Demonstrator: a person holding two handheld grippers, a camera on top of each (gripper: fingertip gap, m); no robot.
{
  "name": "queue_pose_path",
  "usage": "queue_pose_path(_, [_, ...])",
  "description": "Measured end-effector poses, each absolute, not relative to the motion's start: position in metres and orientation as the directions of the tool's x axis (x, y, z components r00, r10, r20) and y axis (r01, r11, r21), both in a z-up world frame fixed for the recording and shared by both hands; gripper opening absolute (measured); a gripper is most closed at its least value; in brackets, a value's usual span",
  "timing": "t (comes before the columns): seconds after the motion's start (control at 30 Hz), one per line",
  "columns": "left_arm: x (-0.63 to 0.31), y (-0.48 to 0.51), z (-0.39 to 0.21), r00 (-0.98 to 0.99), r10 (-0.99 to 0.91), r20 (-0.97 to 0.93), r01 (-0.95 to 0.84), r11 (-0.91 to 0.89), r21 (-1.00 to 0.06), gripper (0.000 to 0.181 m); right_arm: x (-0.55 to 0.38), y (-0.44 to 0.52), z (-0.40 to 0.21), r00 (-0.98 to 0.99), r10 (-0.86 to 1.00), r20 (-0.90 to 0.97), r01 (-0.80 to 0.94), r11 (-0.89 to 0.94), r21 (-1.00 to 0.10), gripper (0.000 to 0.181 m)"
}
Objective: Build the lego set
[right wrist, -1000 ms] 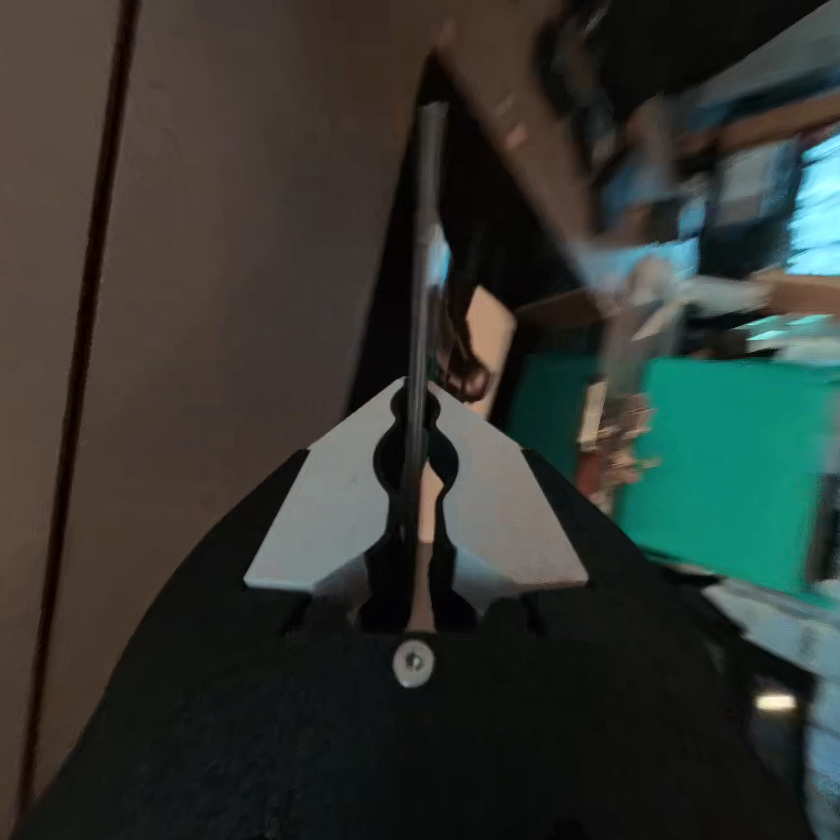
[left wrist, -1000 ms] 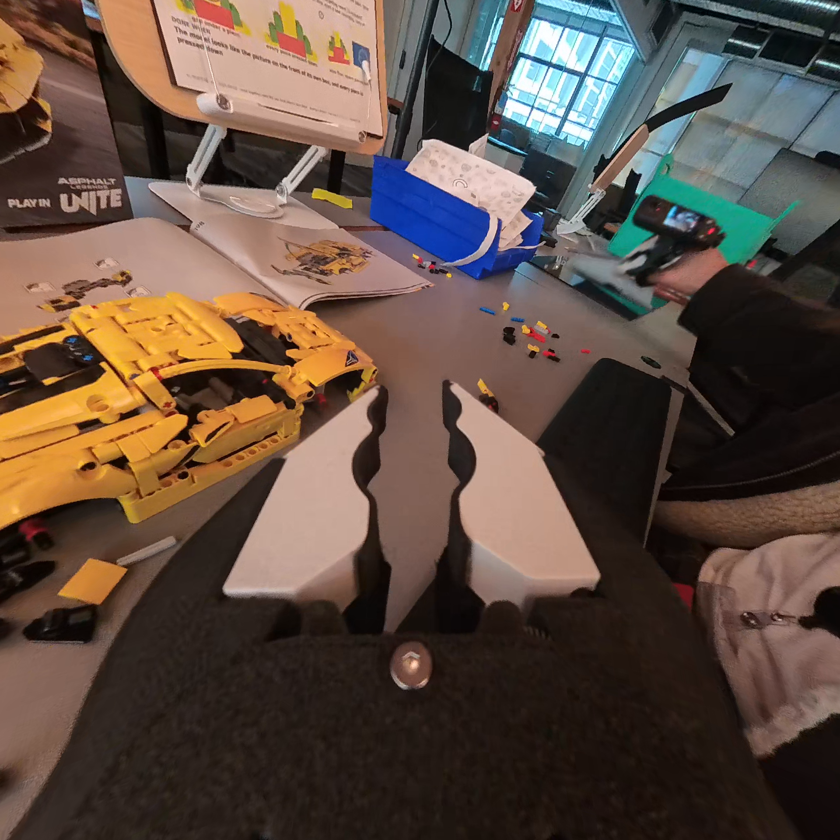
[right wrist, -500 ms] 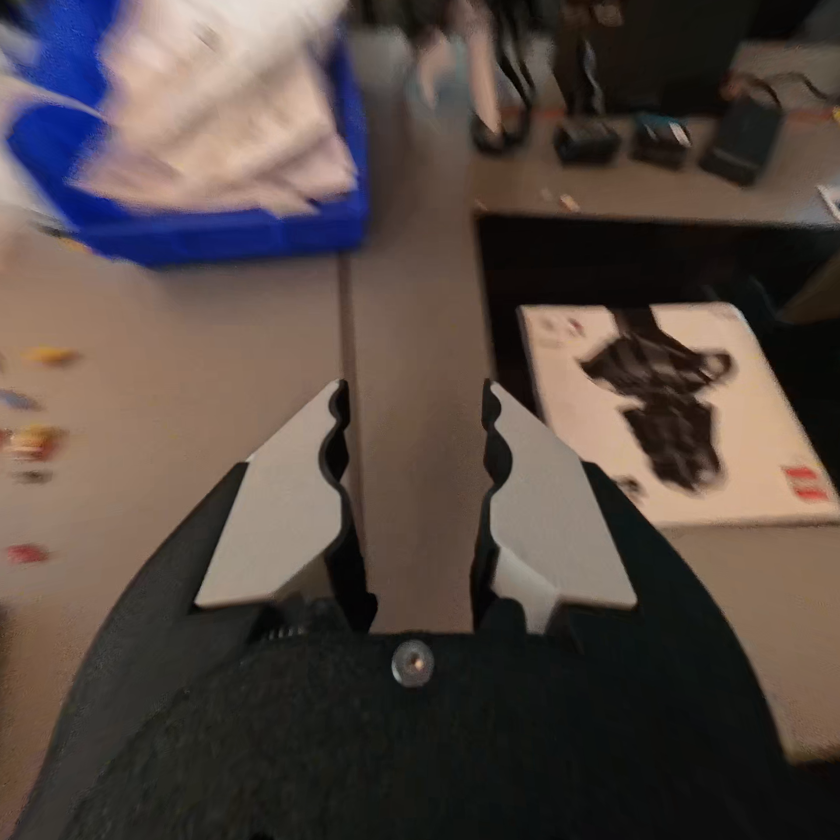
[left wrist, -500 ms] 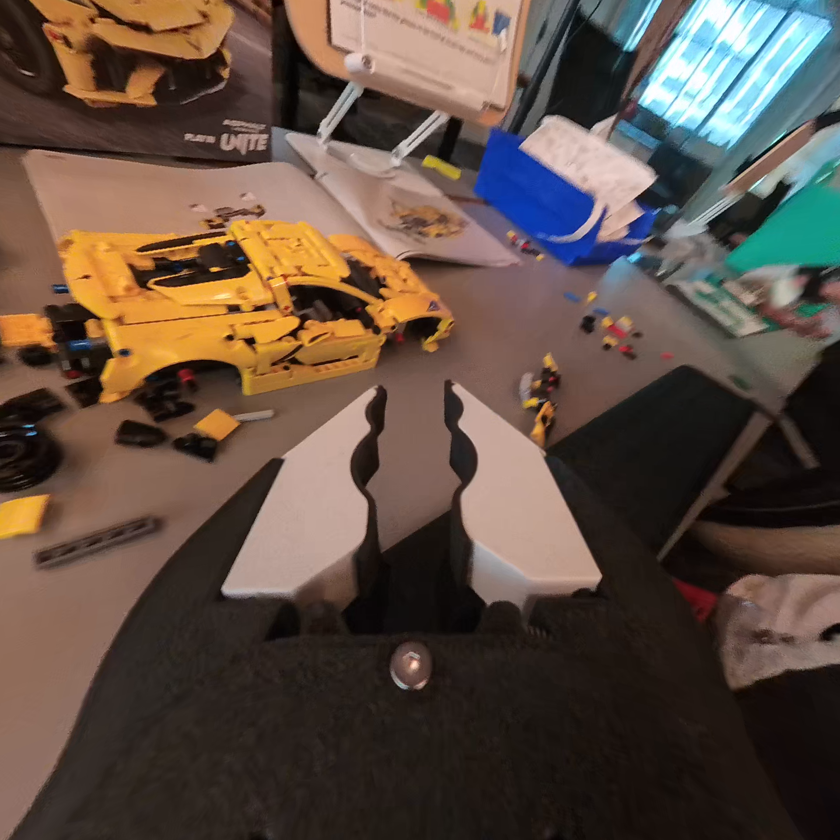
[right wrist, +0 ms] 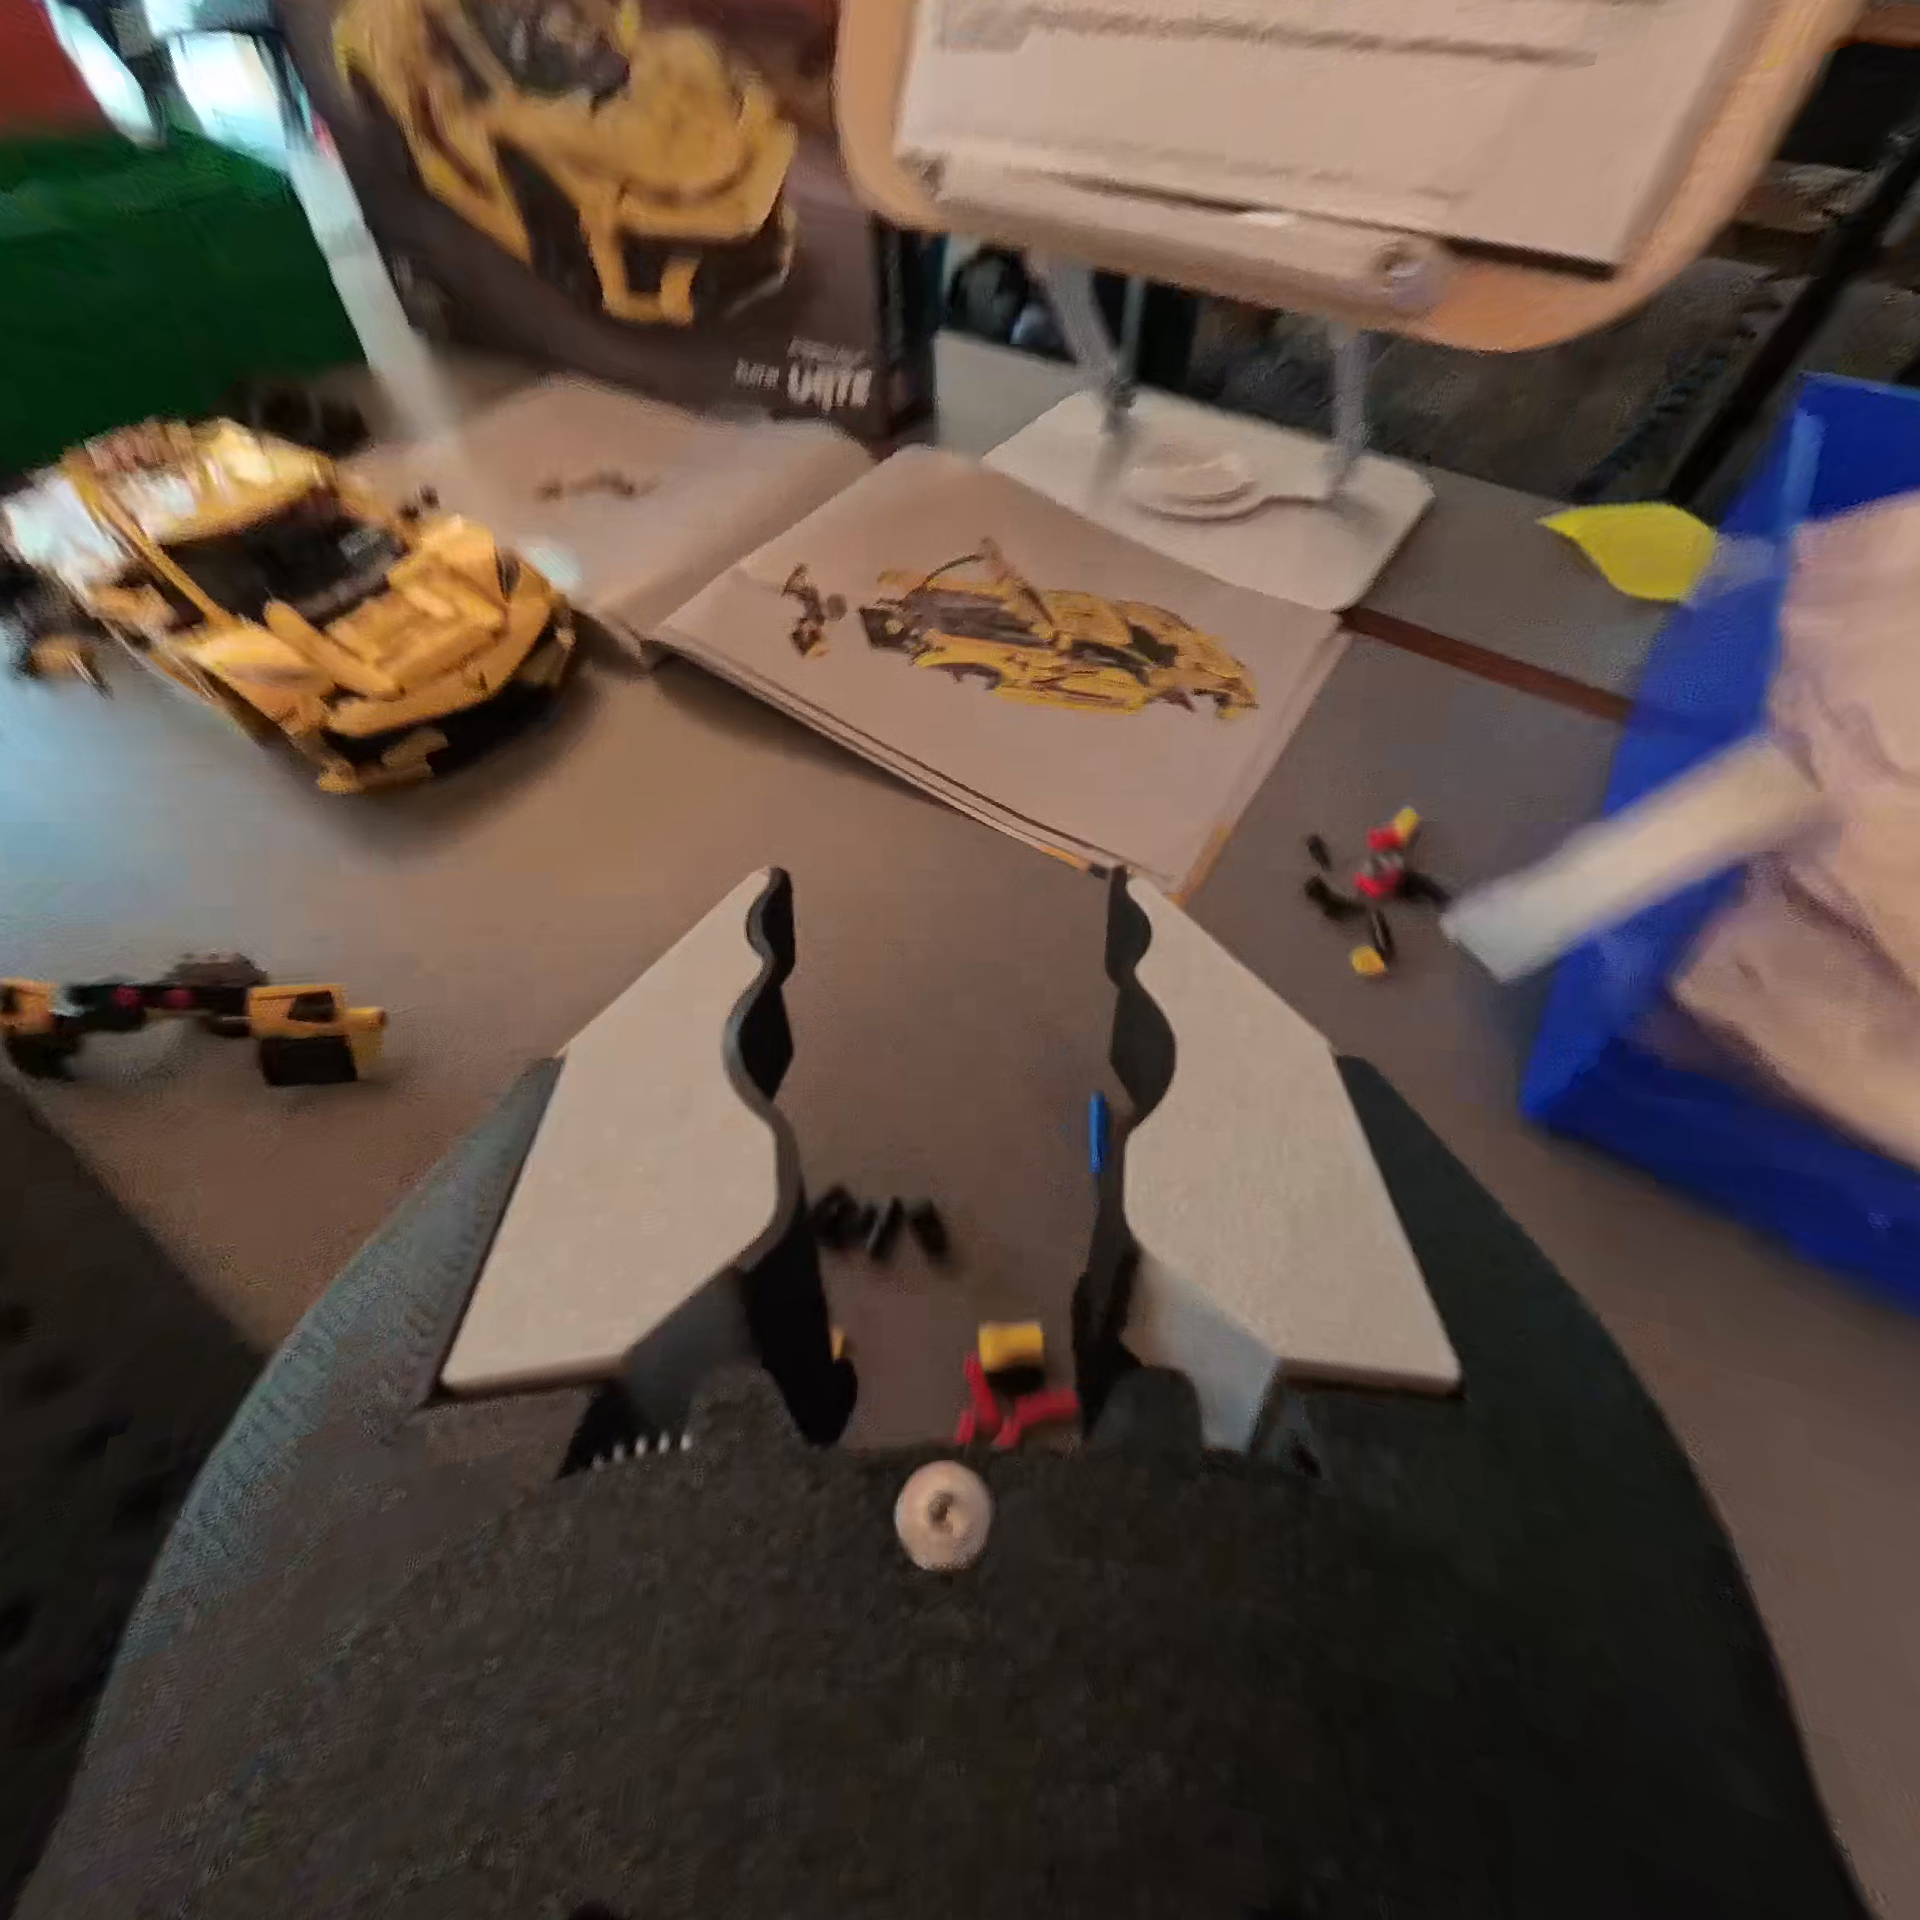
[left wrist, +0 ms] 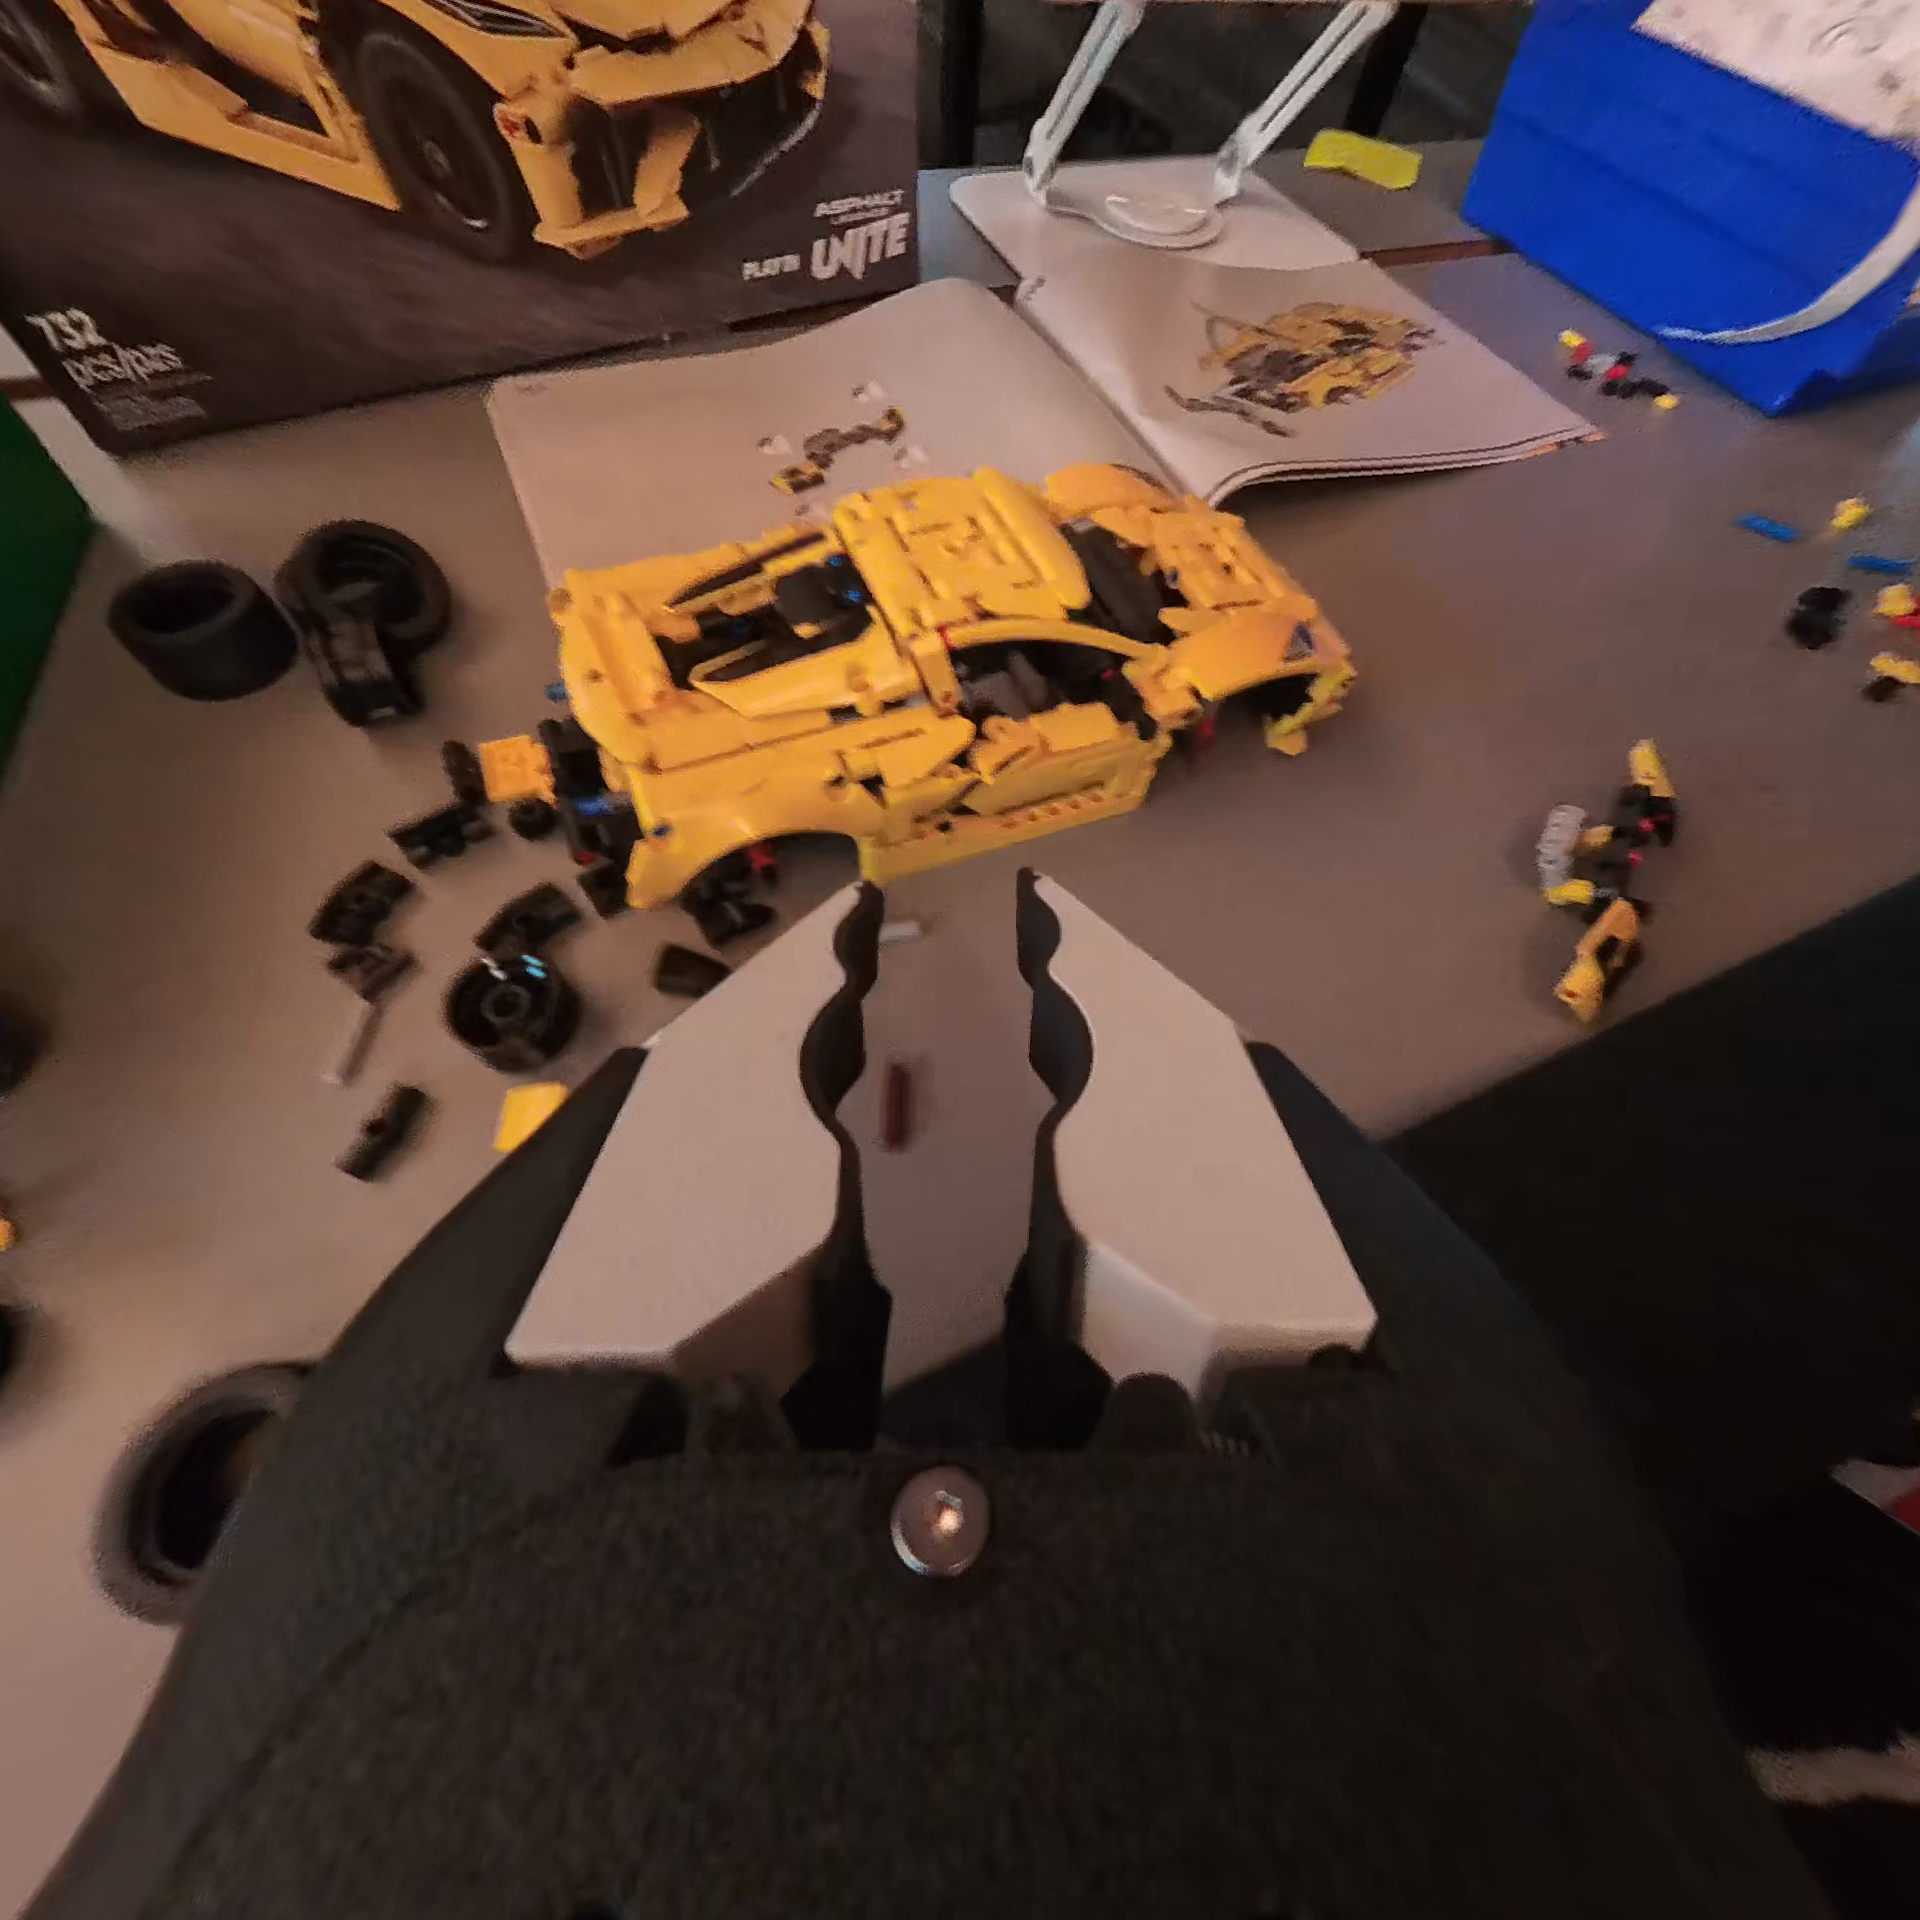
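A partly built yellow lego car (left wrist: 935, 675) lies on the grey table, also in the right wrist view (right wrist: 301, 613) at the left. My left gripper (left wrist: 940, 894) is open and empty, just in front of the car's near side. A small dark red pin (left wrist: 896, 1103) lies on the table between its fingers. My right gripper (right wrist: 940, 883) is wide open and empty above loose black pins (right wrist: 878, 1226), a yellow piece (right wrist: 1010, 1345) and red pieces (right wrist: 1013, 1405). A small yellow-black sub-assembly (left wrist: 1600, 883) lies right of the car, also in the right wrist view (right wrist: 197, 1013).
An open instruction booklet (left wrist: 1039, 405) lies behind the car, with the set's box (left wrist: 436, 208) behind it. Black tyres (left wrist: 281, 623) and loose black parts (left wrist: 509, 1008) lie at the left. A blue bin (right wrist: 1745, 935) stands at the right, a document stand (right wrist: 1205, 499) behind the booklet. One gripper's finger ends stand about 45 centimeters off the other's. My right gripper's tips are some 12 centimeters from the yellow piece (right wrist: 1010, 1345).
My left gripper has pulled back and swung left, so the whole car now shows. My right gripper has swung from the room down to the table and opened wide.
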State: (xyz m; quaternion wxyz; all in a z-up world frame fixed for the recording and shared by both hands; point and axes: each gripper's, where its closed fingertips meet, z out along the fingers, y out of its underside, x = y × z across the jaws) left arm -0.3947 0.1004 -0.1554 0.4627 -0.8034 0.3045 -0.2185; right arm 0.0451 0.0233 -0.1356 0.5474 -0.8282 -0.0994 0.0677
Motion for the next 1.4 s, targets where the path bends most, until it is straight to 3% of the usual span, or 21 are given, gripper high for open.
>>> queue_pose_path(0.1, [-0.393, 0.129, -0.154, 0.712, -0.700, 0.055, -0.329, -0.402, -0.854, 0.045, -0.006, 0.071, -0.142, 0.929, 0.370, -0.013, 0.168, -0.452, -0.876, 0.060])
queue_pose_path(0.23, [-0.383, 0.146, -0.156, 0.717, -0.696, 0.029, -0.323, -0.369, -0.871, 0.072, -0.046, 0.111, -0.184, 0.913, 0.402, -0.069, 0.194, -0.577, -0.793, 0.090])
queue_pose_path(0.33, [-0.384, 0.160, -0.165, 0.749, -0.660, 0.065, -0.277, -0.400, -0.874, 0.077, -0.048, 0.135, -0.201, 0.937, 0.344, -0.051, 0.161, -0.557, -0.815, 0.091])
queue_pose_path(0.43, [-0.381, 0.179, -0.156, 0.742, -0.660, 0.117, -0.226, -0.411, -0.883, 0.083, -0.047, 0.146, -0.221, 0.928, 0.373, -0.001, 0.242, -0.606, -0.758, 0.092])
queue_pose_path(0.53, [-0.366, 0.213, -0.137, 0.709, -0.702, 0.062, -0.286, -0.367, -0.885, 0.084, -0.044, 0.163, -0.234, 0.919, 0.393, -0.010, 0.271, -0.652, -0.708, 0.092])
queue_pose_path(0.67, [-0.345, 0.286, -0.146, 0.662, -0.750, 0.008, -0.439, -0.397, -0.806, 0.071, -0.034, 0.187, -0.232, 0.926, 0.371, -0.078, 0.204, -0.660, -0.723, 0.077])
queue_pose_path(0.73, [-0.318, 0.302, -0.164, 0.584, -0.809, 0.071, -0.507, -0.432, -0.746, 0.043, -0.026, 0.185, -0.246, 0.927, 0.369, -0.069, 0.227, -0.696, -0.681, 0.067])
queue_pose_path(0.83, [-0.296, 0.319, -0.201, 0.531, -0.843, 0.079, -0.631, -0.456, -0.628, 0.037, -0.010, 0.177, -0.247, 0.933, 0.360, -0.016, 0.248, -0.673, -0.697, 0.025])
queue_pose_path(0.93, [-0.286, 0.315, -0.230, 0.488, -0.871, 0.058, -0.720, -0.440, -0.537, 0.037, 0.002, 0.167, -0.247, 0.935, 0.355, -0.012, 0.236, -0.648, -0.724, 0.003])
queue_pose_path(1.03, [-0.288, 0.312, -0.242, 0.470, -0.883, 0.002, -0.781, -0.417, -0.465, 0.036, 0.009, 0.171, -0.247, 0.932, 0.362, 0.007, 0.255, -0.642, -0.723, 0.000])
queue_pose_path(1.17, [-0.287, 0.311, -0.243, 0.473, -0.880, 0.048, -0.781, -0.444, -0.440, 0.027, 0.017, 0.189, -0.248, 0.933, 0.353, 0.066, 0.299, -0.662, -0.688, 0.000])
queue_pose_path(1.4, [-0.294, 0.306, -0.243, 0.479, -0.876, 0.061, -0.780, -0.456, -0.428, 0.025, 0.014, 0.190, -0.248, 0.942, 0.336, -0.002, 0.244, -0.688, -0.684, 0.000])
